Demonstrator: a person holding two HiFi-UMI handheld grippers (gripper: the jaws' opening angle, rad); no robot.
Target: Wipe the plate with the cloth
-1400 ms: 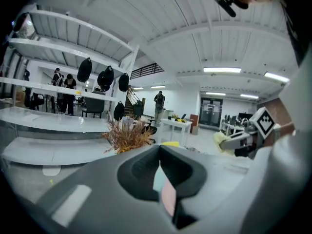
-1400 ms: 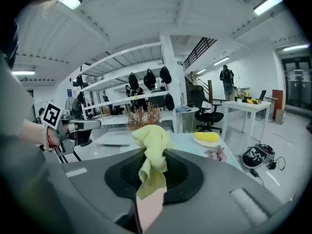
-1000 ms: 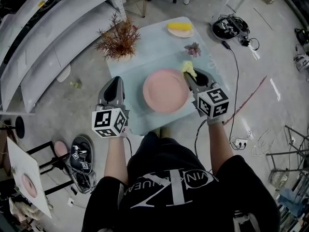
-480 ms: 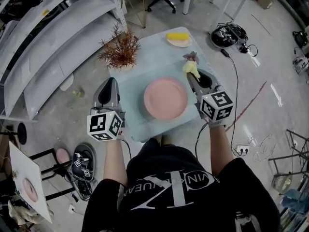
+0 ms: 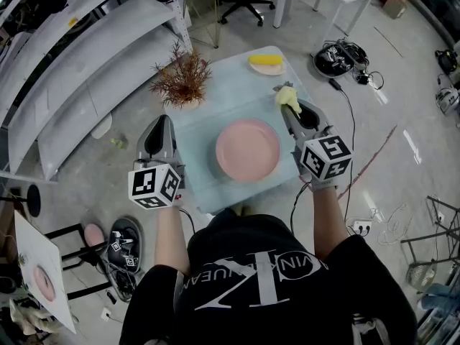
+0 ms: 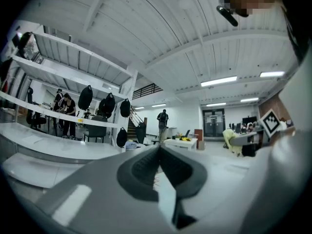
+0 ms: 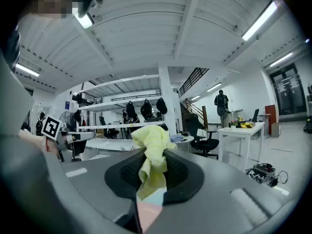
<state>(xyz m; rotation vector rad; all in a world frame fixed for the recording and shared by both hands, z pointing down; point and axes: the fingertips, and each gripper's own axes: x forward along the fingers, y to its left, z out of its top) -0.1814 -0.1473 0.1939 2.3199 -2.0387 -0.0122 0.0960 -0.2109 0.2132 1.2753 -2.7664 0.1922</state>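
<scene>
A round pink plate lies on the pale blue table, between my two grippers. My right gripper is raised to the plate's right and is shut on a yellow cloth, which sticks out of the jaws in the right gripper view. My left gripper hangs left of the table edge, shut and holding nothing; its jaws point up toward the room. Both grippers are lifted clear of the plate.
A dried reddish plant stands at the table's far left. A small dish with a yellow item sits at the far edge. Cables and gear lie on the floor to the right, white shelves to the left.
Both grippers have risen and tilted upward away from the plate. The right gripper carried the yellow cloth farther from the plate rim.
</scene>
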